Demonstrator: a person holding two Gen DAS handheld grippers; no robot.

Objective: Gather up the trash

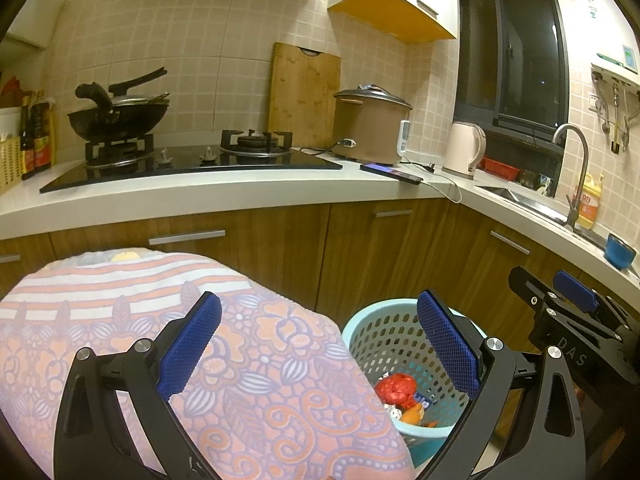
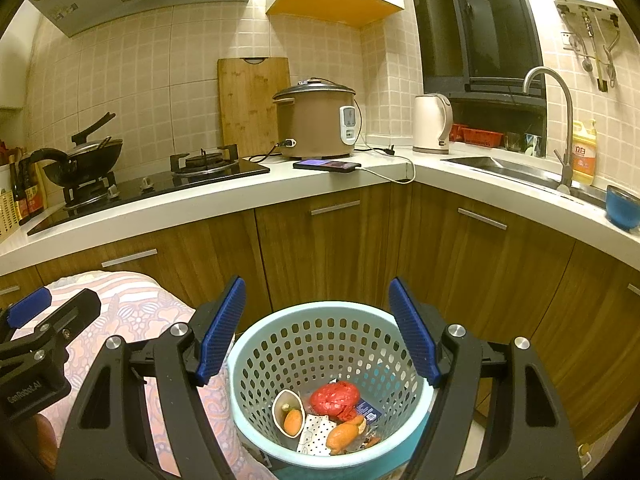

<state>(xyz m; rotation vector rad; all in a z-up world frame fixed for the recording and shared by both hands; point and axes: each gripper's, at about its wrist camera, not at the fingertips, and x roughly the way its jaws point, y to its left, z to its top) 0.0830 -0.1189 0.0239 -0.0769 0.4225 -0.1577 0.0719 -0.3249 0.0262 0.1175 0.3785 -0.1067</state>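
A light blue perforated trash basket stands on the floor before the wooden cabinets. In it lie a crumpled red bag, orange peel pieces, a white cup and a patterned paper scrap. My right gripper is open and empty, hovering above the basket. My left gripper is open and empty, above the edge between a cloth-covered surface and the basket. The red bag shows there too. The right gripper appears at the right of the left wrist view.
A pink patterned cloth covers a low surface left of the basket. The white counter carries a gas hob, wok, rice cooker, phone, kettle, sink and blue bowl.
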